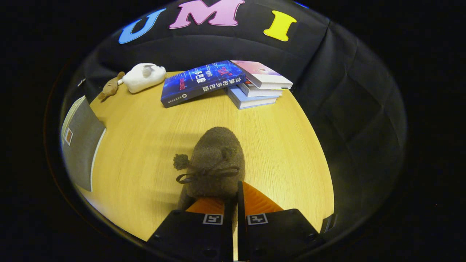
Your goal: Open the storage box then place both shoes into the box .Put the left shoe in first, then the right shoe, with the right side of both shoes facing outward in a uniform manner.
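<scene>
A brown fuzzy shoe (216, 153) with a bow and a small pom-pom points away from me over the wooden table (145, 145). My gripper (233, 196) is at its near end, and the fingers stand close together with the shoe's rear edge pinched between them. The shoe's heel is hidden behind the fingers. Off to the left, at the table's edge, stands the grey storage box (82, 143), of which I see one grey side with a pale rim. I cannot tell from here whether it is open.
Beyond the shoe lies a blue book (200, 83) leaning on a stack of books (256, 87). A white plush toy (145, 77) and a small brown toy (109, 87) lie at the far left corner. The black cloth wall rises behind and to the right.
</scene>
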Action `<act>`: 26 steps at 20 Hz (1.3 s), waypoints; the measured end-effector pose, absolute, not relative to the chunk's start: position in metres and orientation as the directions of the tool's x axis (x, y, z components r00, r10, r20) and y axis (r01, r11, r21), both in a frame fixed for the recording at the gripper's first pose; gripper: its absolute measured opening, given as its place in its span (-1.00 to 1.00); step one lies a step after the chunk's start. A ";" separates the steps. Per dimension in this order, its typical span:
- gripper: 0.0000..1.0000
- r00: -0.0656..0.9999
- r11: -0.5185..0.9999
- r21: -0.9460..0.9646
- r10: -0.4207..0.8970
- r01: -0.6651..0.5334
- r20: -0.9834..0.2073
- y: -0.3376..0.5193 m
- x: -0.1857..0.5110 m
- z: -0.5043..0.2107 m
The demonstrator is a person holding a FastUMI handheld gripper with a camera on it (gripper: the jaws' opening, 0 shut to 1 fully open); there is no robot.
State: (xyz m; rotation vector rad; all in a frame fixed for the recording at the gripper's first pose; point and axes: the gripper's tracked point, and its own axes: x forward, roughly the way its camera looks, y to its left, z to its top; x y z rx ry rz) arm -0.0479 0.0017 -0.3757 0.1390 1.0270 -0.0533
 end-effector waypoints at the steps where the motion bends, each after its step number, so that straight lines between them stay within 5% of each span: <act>1: -0.81 0.538 0.990 0.094 0.021 0.109 -0.843 0.005 -0.045 -0.361; 12: -0.81 0.690 0.967 0.256 0.184 0.002 -0.700 0.125 0.000 -0.190; 19: -0.81 0.650 0.902 0.419 0.382 -0.106 -0.657 0.263 0.021 -0.125; 26: -0.81 0.575 0.860 0.504 0.454 -0.083 -0.681 0.379 0.031 -0.112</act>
